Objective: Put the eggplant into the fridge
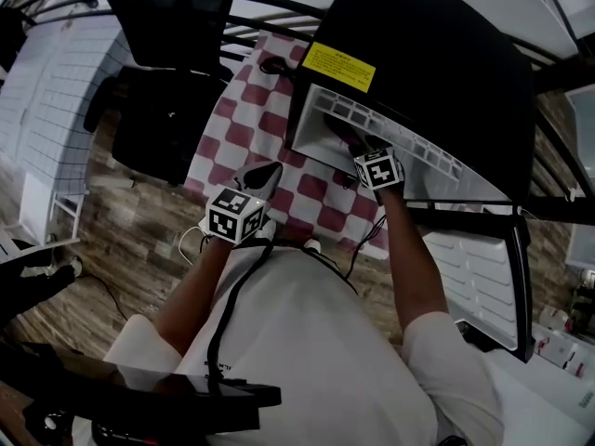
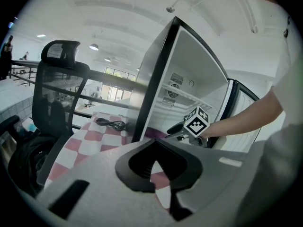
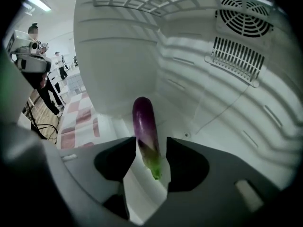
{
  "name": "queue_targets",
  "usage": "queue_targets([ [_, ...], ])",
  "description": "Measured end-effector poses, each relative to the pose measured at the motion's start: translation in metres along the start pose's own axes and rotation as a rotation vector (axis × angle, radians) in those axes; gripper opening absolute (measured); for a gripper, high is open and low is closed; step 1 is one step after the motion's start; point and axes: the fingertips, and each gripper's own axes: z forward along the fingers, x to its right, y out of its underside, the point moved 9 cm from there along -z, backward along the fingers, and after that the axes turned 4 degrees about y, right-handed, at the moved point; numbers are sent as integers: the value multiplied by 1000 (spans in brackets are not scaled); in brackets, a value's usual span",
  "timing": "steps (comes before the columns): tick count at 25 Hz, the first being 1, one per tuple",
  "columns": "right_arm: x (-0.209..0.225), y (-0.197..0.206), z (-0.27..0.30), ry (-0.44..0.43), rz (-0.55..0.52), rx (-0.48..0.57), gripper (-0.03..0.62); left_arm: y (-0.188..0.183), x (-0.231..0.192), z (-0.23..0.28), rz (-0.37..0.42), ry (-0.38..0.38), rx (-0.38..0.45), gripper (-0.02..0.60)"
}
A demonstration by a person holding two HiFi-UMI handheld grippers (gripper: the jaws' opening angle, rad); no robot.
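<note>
A long purple eggplant (image 3: 144, 122) with a green stem end lies lengthwise on the white floor inside the fridge (image 3: 199, 79). My right gripper (image 3: 152, 148) is inside the fridge with its jaws on either side of the stem end. A thin white gap shows beside the right jaw, so it is open. In the head view the right gripper (image 1: 351, 140) reaches into the black fridge (image 1: 437, 54). My left gripper (image 1: 267, 173) hangs shut and empty over the checkered table. In its own view, the left gripper (image 2: 154, 143) points at the fridge (image 2: 156, 79).
The fridge stands on a red-and-white checkered tablecloth (image 1: 270, 119). Its door (image 1: 483, 277) hangs open to the right. A black office chair (image 1: 167, 63) stands left of the table. A coiled black cable (image 2: 111, 123) lies on the cloth beside the fridge. People stand far off (image 3: 35, 56).
</note>
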Motion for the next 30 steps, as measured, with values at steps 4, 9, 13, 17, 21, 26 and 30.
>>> queue_targets([
  [4, 1, 5, -14, 13, 35, 24, 201, -4, 11, 9, 21, 37, -5, 5],
  [9, 6, 14, -42, 31, 122, 93, 194, -10, 26, 20, 47, 84, -8, 5],
  [13, 5, 27, -69, 29, 206, 159, 176, -11, 38, 30, 65, 120, -24, 5],
  [17, -4, 44, -100, 22, 288, 239, 88, -12, 51, 36, 81, 155, -33, 5],
  [21, -17, 58, -137, 0, 409, 359, 6, -16, 62, 39, 103, 184, -35, 5],
  [26, -36, 73, -188, 14, 525, 490, 6, -20, 71, 39, 127, 208, -38, 5],
  [30, -47, 84, -223, 62, 536, 542, 6, -26, 79, 37, 143, 223, -28, 5],
])
